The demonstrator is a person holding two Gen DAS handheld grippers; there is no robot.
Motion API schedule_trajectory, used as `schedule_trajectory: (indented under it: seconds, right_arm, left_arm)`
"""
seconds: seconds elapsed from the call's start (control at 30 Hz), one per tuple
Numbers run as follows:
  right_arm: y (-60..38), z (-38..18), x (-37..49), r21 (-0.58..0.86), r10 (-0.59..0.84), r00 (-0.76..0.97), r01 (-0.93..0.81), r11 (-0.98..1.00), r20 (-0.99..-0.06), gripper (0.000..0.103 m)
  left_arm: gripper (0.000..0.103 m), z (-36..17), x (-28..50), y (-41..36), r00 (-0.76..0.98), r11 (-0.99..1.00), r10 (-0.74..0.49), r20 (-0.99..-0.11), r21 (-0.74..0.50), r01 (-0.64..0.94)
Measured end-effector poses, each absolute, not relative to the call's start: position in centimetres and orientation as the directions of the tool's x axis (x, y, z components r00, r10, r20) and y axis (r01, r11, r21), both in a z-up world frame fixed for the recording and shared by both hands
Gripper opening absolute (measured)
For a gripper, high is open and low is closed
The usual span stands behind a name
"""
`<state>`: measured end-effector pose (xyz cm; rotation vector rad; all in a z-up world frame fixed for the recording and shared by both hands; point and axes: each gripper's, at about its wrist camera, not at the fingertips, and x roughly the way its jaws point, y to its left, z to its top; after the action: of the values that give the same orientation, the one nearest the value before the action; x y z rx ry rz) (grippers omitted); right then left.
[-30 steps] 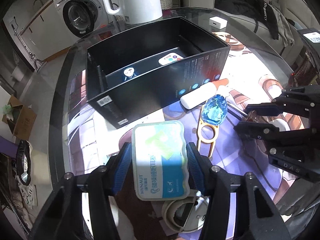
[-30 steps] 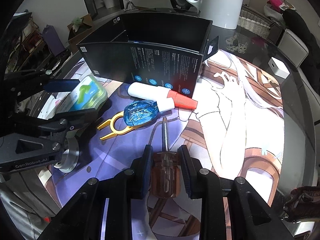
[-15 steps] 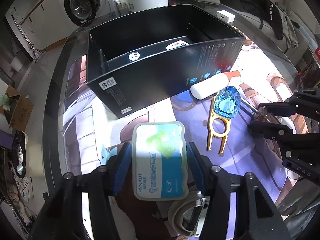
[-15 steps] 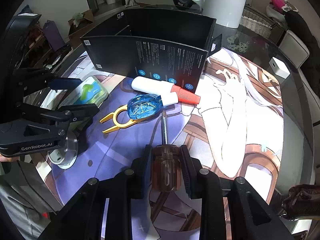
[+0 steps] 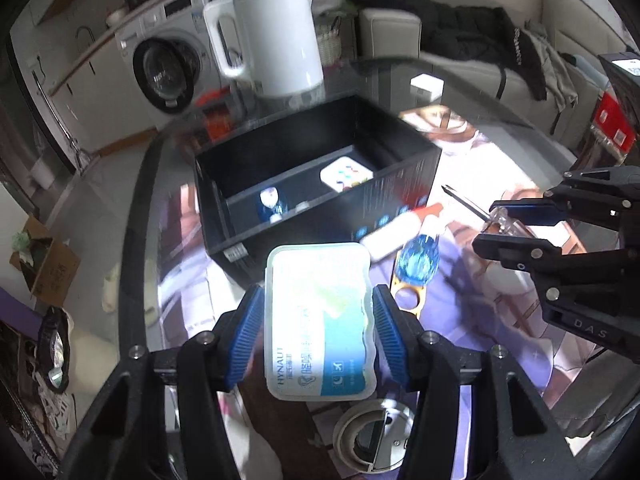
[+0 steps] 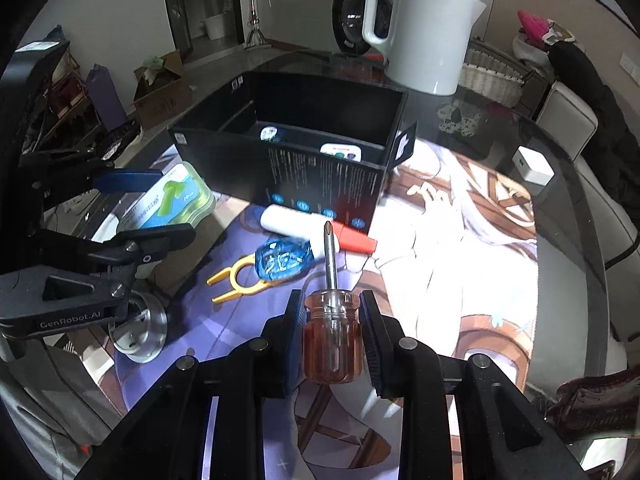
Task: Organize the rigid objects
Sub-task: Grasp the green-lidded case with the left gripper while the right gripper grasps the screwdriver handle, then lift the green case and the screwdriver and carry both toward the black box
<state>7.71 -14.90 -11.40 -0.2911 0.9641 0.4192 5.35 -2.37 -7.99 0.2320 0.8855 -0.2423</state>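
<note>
Glass table (image 6: 560, 216) with a printed mat carries the black divided box (image 6: 320, 176), and both views now look more level across it than a second ago, taking in more of the white kettle (image 5: 276, 36) and the washing machine (image 5: 164, 72) behind.

Compared with that earlier moment, both held things sit higher over the mat. The left gripper (image 5: 318, 320) is clamped on the translucent plastic case (image 5: 320, 320) with the green and blue label, its blue pads pressing the case's two long sides; the case now overlaps the box's near wall in the left wrist view, where before it showed clear of it. The right gripper (image 6: 332, 332) grips the amber-handled screwdriver (image 6: 330, 320) by its handle, jaws narrow, shaft pointing forward toward the box; its tip now shows over the white tube with the red cap (image 6: 316, 228), where earlier it reached only to the blue faceted piece (image 6: 284, 260).

That tube, the blue piece and the yellow forked tool (image 6: 236, 280) lie unmoved on the mat just before the box. Inside the box are a small white remote (image 5: 346, 172) and a small blue-and-white item (image 5: 270, 200).
</note>
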Motion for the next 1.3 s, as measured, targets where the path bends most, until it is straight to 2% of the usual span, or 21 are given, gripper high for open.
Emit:
schedule_trajectory:
  seconds: [0.27,0.57,0.7,0.83,1.3]
  right_arm:
    - [-14.7,-7.3,5.7,-0.091,0.273,0.667,-0.457,0.885,-0.693,0.027]
    - [-15.0,-1.7,2.0,-0.134,0.347,0.851,-0.427,0.894,-0.395,0.027]
    - [-15.0,0.1,0.8,-0.126,0.366,0.877,-0.42,0.899,-0.312,0.027]
    - [-14.4,0.8,0.2,-0.142,0.37,0.885,-0.42,0.896,-0.281,0.027]
    - [-14.6,1.5,-0.2,-0.135,0.369,0.887,-0.416,0.899,-0.277,0.027]
  left_arm:
    - [0.055,-4.0,3.8,-1.6,0.763,0.956,-0.148,-0.629,0.106,0.274]
    - [0.055,0.1,1.1,-0.4,0.912,0.974,-0.123,-0.391,0.13,0.187]
    - [0.055,1.6,-0.1,0.1,0.952,0.982,-0.106,-0.286,0.12,0.145]
    - [0.055,1.9,-0.3,0.3,0.957,0.983,-0.106,-0.269,0.116,0.141]
    - [0.055,1.5,0.5,0.0,0.95,0.985,-0.105,-0.294,0.103,0.141]
